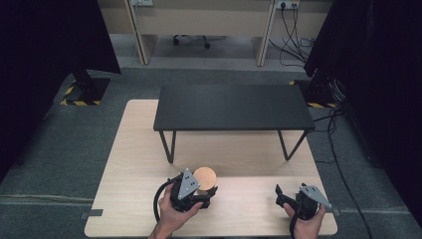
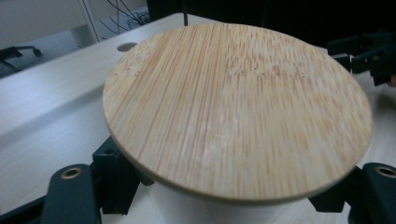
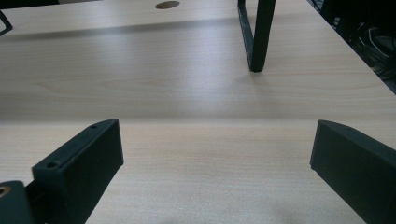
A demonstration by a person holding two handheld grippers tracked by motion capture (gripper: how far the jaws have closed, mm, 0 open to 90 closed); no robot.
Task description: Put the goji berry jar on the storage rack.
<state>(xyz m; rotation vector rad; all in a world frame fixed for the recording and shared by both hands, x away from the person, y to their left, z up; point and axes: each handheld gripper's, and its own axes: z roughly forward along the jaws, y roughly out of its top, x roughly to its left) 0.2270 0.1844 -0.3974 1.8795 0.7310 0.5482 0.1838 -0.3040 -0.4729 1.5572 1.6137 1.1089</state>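
A white round container (image 2: 187, 205) with a round bamboo lid (image 2: 238, 107) sits between the jaws of my left gripper (image 2: 229, 207), which is shut on its white body just under the lid. From above, the lid (image 1: 205, 176) shows beside the left gripper (image 1: 210, 195) near the front middle of the light wooden table (image 1: 144, 149). My right gripper (image 1: 280, 198) rests low at the front right, about a hand's width from the container. Its jaws stand wide open over bare wood (image 3: 215, 154) with nothing between them.
A low black table (image 1: 231, 107) on thin metal legs stands on the back half of the wooden table; one leg (image 3: 257, 37) rises ahead of the right gripper. The right gripper (image 2: 369, 51) also shows beyond the lid. Cables lie on the floor at right.
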